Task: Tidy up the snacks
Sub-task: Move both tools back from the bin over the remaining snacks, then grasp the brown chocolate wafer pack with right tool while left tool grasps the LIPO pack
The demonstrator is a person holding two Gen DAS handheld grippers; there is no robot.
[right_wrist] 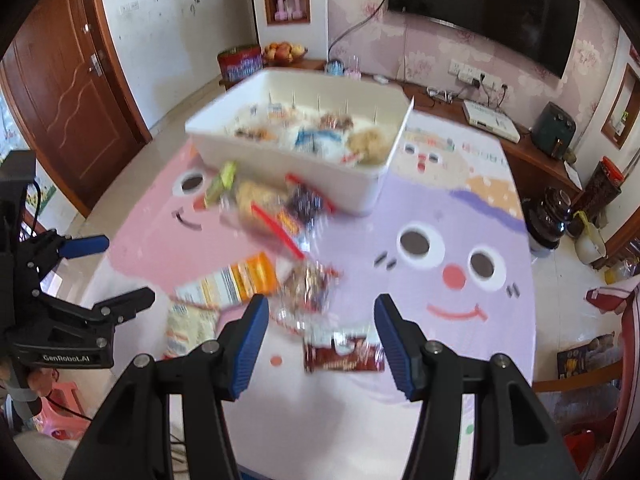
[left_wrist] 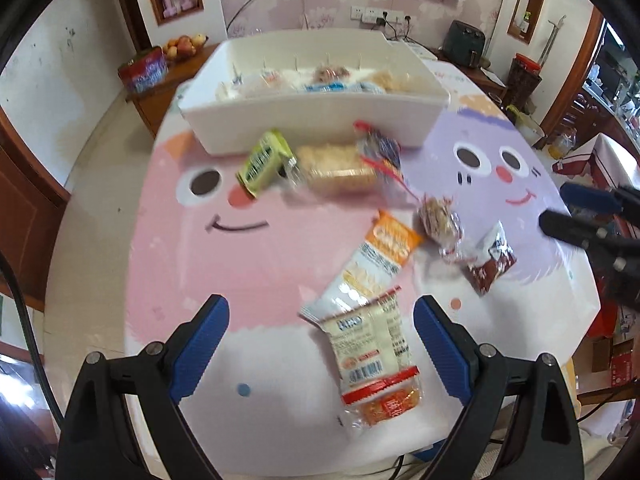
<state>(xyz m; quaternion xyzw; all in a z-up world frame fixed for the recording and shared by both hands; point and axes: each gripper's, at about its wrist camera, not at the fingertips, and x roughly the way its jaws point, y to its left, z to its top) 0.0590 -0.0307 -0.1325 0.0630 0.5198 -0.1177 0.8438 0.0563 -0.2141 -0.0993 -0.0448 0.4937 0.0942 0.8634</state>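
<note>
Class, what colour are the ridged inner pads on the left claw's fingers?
Blue, set on black arms; the pads show best in the left wrist view.

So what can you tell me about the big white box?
The white box is a long, open tub that looks like smooth plastic, with no lid on. It sits flat on the cartoon mat at the far side of the table. Thin upright dividers stand along its back wall, and wrapped snacks already lie inside. More packets sit against its near wall. Neither pair of tongs touches it.
</note>
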